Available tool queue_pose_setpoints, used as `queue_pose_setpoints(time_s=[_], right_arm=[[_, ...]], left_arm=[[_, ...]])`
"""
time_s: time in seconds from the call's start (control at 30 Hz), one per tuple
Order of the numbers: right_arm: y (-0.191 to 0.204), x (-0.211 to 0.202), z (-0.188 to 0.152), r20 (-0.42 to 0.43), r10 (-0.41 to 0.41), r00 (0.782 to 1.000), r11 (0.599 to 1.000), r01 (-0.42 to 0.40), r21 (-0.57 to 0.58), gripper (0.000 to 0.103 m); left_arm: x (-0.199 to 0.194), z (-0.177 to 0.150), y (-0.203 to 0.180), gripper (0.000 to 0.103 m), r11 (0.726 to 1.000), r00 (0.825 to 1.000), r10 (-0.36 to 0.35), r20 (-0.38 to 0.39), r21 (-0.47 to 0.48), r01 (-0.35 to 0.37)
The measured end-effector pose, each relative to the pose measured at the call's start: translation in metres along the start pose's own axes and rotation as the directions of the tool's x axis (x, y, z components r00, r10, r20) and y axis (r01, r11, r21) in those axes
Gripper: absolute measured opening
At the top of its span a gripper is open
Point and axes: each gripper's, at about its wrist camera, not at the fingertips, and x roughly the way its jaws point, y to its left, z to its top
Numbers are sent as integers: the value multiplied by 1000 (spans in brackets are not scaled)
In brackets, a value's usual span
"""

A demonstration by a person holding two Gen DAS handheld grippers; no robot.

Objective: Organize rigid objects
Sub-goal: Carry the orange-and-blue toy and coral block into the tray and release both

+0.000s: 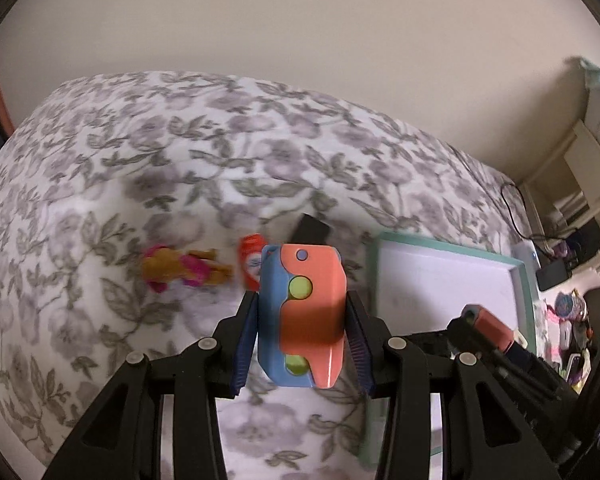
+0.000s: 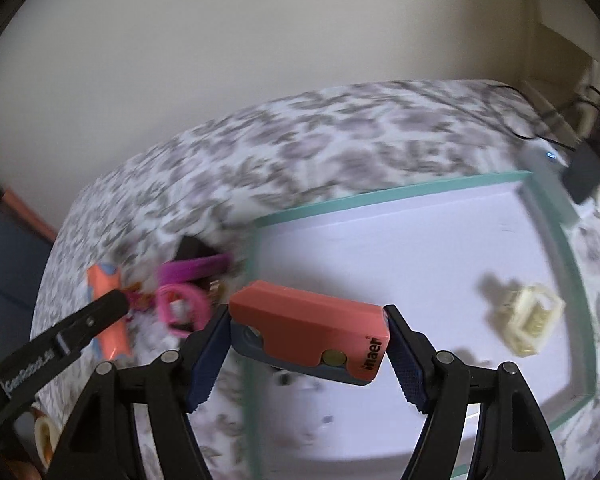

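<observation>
Coral-and-blue plastic toy (image 1: 302,316) w/ green dots is sitting clamped between the pads of the left gripper (image 1: 302,322), held clear above the floral bedspread (image 1: 140,152). Right gripper (image 2: 308,338) is likewise gripping a coral block w/ blue underside (image 2: 306,326) across its long ends, hovering over the near-left edge of the teal-rimmed tray (image 2: 380,192).

Step, imo: both hands are carrying pieces toward the tray, which is already holding a cream lattice piece (image 2: 528,316). Next move is probably calling for the right to go down inside the rim, then let go; left needs to be travelling right, since the tray (image 1: 526,280) lies well off to that side.

Still lying on the bedspread: dog figure (image 1: 186,270), red-white toy (image 1: 250,260), dark item (image 1: 310,230), pink looped pieces (image 2: 184,304).

Text: "imaer" or similar is printed on the block's end, last letters cut off. Small print on the left gripper's arm is too blurred to read.
</observation>
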Motion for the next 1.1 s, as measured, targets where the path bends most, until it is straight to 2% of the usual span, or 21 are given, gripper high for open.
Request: queue_pose_setpoints(time_s=[0.3, 0.5, 0.73, 1.1], right_arm=[[-61, 4, 9, -2, -96, 995, 986, 95, 139, 76], [-73, 6, 12, 3, -133, 991, 981, 131, 143, 76], [-81, 16, 12, -19, -150, 989, 976, 151, 155, 76], [-86, 24, 9, -47, -168, 985, 974, 173, 146, 76]], left_arm=[[31, 3, -64, 44, 994, 998, -33, -51, 106, 38], [55, 9, -96, 44, 989, 996, -57, -67, 135, 65], [73, 9, -110, 44, 985, 994, -71, -83, 149, 82], [88, 6, -112, 44, 985, 989, -91, -118, 137, 107]])
